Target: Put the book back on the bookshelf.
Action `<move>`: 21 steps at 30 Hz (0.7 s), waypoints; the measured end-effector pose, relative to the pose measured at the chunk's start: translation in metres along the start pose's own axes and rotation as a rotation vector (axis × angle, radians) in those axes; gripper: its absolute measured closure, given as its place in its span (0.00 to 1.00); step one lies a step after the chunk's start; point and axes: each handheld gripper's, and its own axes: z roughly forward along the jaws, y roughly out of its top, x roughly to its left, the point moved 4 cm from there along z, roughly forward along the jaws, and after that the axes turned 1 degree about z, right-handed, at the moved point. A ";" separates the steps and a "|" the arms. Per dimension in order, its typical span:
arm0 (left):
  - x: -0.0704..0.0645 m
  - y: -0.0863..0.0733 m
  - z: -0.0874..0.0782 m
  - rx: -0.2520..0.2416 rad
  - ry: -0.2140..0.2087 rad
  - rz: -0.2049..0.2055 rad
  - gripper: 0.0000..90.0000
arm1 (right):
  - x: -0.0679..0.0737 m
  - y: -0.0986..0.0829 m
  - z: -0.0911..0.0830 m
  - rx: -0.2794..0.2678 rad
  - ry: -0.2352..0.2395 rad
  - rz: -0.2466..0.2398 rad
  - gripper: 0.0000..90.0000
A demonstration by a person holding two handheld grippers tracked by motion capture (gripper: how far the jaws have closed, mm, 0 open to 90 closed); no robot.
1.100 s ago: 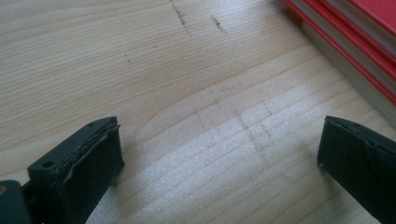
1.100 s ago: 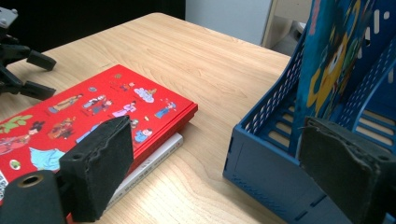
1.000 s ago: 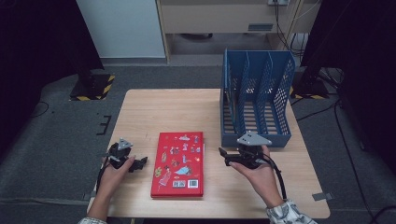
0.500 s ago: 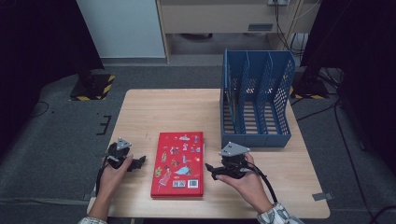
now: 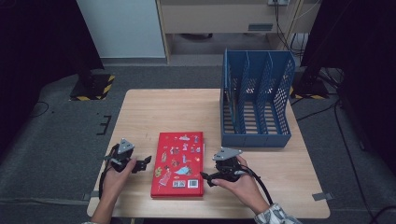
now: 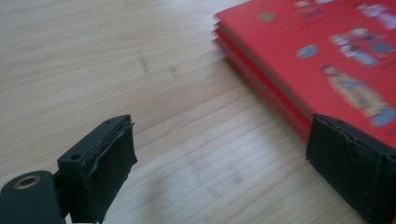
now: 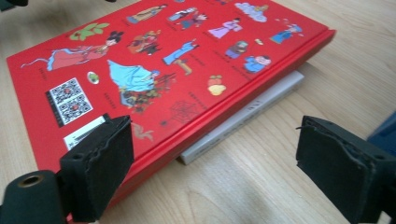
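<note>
A red book point(image 5: 179, 163) with cartoon figures on its cover lies flat on the wooden table point(image 5: 168, 112), on top of other books; a white one point(image 7: 243, 119) peeks out beneath it. My left gripper point(image 5: 144, 162) is open just left of the book's edge point(image 6: 299, 56), low over the table. My right gripper point(image 5: 206, 178) is open at the book's right edge point(image 7: 154, 88), one jaw over the cover corner, the other over bare wood. Nothing is held.
A blue slotted file rack point(image 5: 256, 100) stands at the table's back right, close behind my right hand. Grey floor surrounds the table, with black stands on either side.
My right gripper has moved left and toward the table's front, from beside the rack to the book's right edge. The left gripper has barely moved.
</note>
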 end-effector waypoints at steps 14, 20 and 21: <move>-0.037 0.012 -0.002 -0.022 -0.059 0.054 0.12 | 0.016 -0.002 0.010 0.015 0.068 -0.023 0.14; -0.038 0.011 0.011 0.005 -0.105 0.036 0.10 | 0.019 -0.004 0.019 0.039 0.070 -0.032 0.12; -0.039 0.012 0.014 0.010 -0.114 0.040 0.10 | 0.020 -0.003 0.019 0.040 0.073 -0.034 0.12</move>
